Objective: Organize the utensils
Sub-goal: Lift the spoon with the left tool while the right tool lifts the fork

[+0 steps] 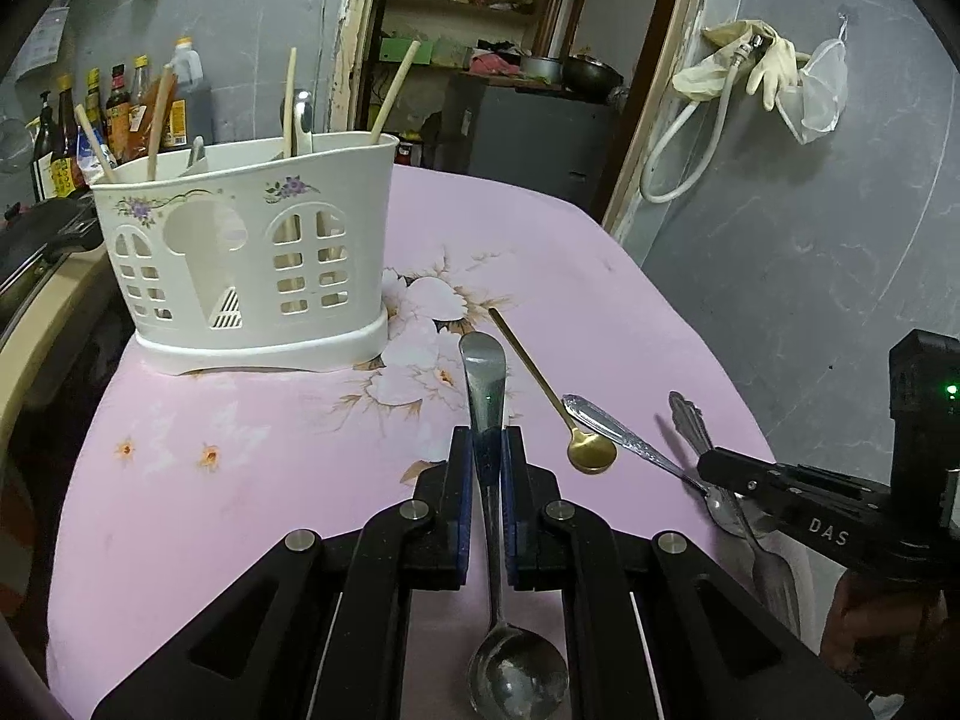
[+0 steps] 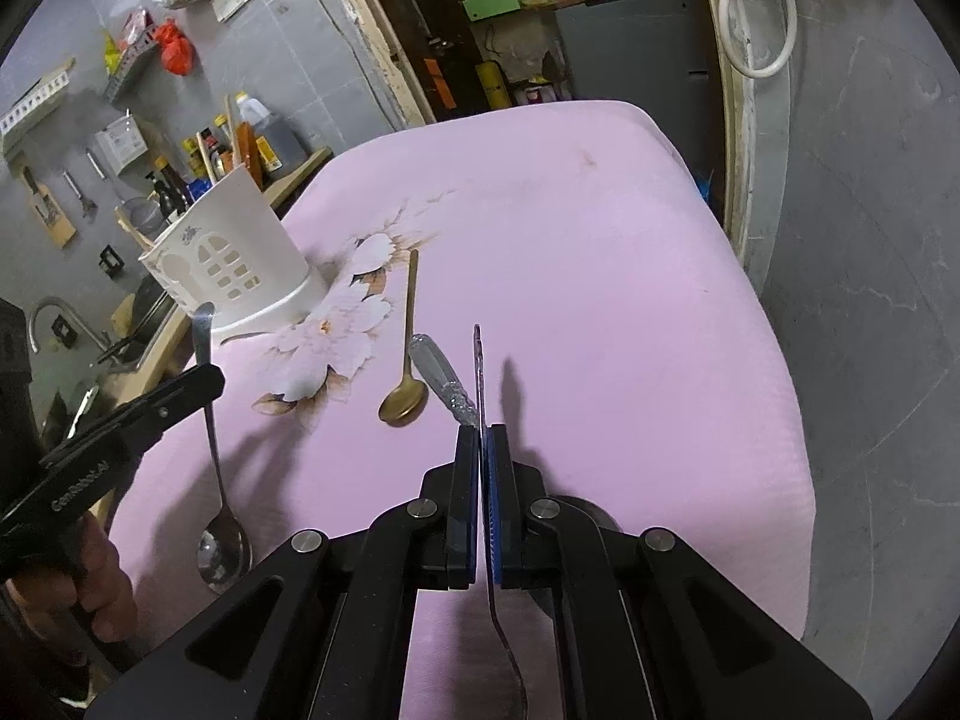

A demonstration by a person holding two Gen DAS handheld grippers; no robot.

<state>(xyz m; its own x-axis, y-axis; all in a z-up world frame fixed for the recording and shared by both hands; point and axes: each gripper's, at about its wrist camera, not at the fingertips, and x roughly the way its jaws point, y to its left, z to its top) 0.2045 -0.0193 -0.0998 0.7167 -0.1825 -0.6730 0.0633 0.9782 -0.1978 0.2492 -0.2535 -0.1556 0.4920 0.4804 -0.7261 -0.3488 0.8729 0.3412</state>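
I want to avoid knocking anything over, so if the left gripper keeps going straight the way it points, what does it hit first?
Probably nothing close: the left gripper, shut on the steel spoon, points along bare pink cloth. The white utensil holder stands left of that line and the gold spoon right. Depth is uncertain.

- I see a pink floral tablecloth [image 1: 252,456] across the table.
- Far left, sauce bottles [image 1: 90,114] stand against the grey wall.
- Far right, rubber gloves [image 1: 750,63] hang above a looped white hose [image 1: 672,162].
- A red bag [image 2: 175,47] hangs high left.
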